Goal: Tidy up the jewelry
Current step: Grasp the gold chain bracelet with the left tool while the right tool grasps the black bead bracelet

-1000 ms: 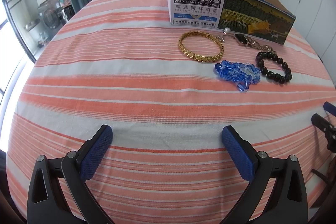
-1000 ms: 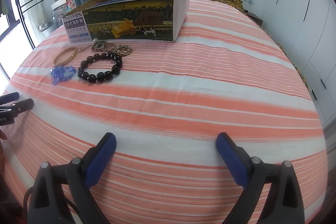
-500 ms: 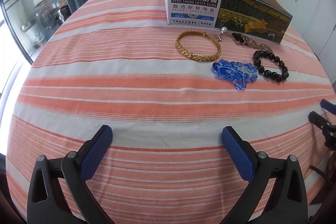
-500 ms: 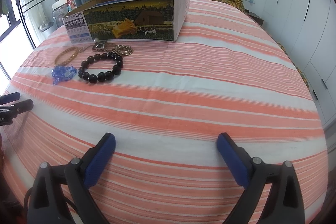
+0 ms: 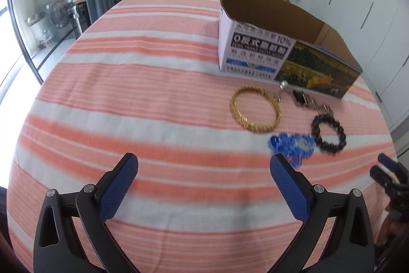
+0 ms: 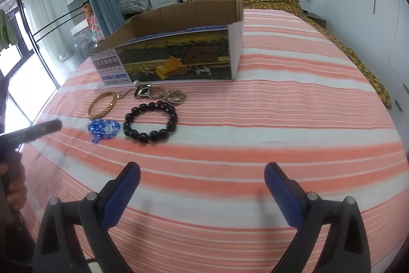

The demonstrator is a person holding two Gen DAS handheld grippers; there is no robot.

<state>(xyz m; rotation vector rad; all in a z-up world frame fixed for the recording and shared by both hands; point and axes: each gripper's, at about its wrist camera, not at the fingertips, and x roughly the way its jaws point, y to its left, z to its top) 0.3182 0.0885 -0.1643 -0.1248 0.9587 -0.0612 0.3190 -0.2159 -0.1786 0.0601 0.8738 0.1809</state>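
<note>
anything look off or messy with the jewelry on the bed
Nothing is damaged or spilled. The blue bead piece lies in a bunched heap rather than an open loop like the gold bracelet and black bead bracelet. All the jewelry sits outside the cardboard box, on the striped bedspread.

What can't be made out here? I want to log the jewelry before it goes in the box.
- Cardboard box floor: hidden by its own front wall in both views, so contents unknown.
- Blue bead piece: motion-blurred in left wrist view; type unclear.
- Silver clasp and rings: too small and tangled to count.
- Box label text: blurred.
</note>
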